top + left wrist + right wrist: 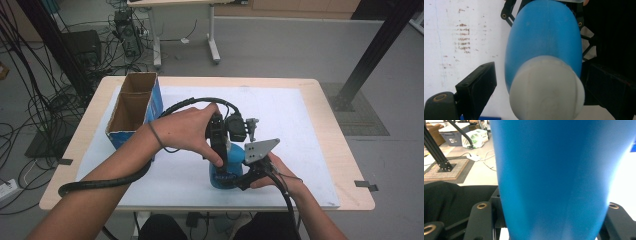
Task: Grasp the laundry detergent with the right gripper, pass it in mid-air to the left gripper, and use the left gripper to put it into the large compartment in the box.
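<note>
A blue bottle (226, 170) stands at the lower centre of the high view on the desk (320, 150). The right hand-held gripper (248, 175) clamps its body; the left hand-held gripper (536, 85) straddles its white cap (546, 90), jaws apart.

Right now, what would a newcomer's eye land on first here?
The blue bottle with a white cap, upright at the table's near middle. The right gripper is shut on its body, while the left gripper straddles the cap from above. Next, the open cardboard box at the far left.
</note>
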`<state>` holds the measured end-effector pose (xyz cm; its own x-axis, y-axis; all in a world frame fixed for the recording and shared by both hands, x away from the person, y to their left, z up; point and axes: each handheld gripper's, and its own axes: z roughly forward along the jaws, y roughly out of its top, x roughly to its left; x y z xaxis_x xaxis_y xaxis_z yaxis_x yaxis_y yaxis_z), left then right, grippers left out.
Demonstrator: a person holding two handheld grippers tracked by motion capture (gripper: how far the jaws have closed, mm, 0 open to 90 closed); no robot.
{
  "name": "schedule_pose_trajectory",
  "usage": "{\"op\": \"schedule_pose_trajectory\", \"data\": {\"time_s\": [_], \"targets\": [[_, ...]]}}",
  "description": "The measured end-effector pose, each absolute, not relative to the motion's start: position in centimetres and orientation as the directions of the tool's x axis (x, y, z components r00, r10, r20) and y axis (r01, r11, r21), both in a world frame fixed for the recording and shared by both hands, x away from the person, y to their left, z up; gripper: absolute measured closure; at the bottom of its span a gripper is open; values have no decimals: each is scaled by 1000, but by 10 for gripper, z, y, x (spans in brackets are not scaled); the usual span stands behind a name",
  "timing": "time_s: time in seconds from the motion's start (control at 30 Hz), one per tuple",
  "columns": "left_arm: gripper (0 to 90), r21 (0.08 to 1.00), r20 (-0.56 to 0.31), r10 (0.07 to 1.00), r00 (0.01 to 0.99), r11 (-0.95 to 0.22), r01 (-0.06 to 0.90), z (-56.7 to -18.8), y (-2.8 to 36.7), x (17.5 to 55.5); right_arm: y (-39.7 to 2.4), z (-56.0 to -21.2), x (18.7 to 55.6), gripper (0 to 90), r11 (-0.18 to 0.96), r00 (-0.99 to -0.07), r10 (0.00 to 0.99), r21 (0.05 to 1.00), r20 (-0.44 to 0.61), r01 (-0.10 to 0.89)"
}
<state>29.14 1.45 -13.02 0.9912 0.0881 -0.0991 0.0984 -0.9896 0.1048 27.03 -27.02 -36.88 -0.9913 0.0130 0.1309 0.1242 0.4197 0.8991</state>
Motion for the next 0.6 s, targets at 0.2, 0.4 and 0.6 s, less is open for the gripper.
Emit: {"op": "schedule_pose_trajectory", "data": {"time_s": [0.2,0.4,0.6], "targets": [[100,103,-99,83,992,-990,93,-130,12,291,-270,-369,270,410,418,-991,12,900,132,124],[101,107,-98,85,992,-990,95,-129,13,291,-270,-369,270,410,419,-991,12,900,131,124],[101,106,-97,86,992,-990,96,-129,13,291,-270,-368,270,410,421,-992,12,899,129,122]]}}
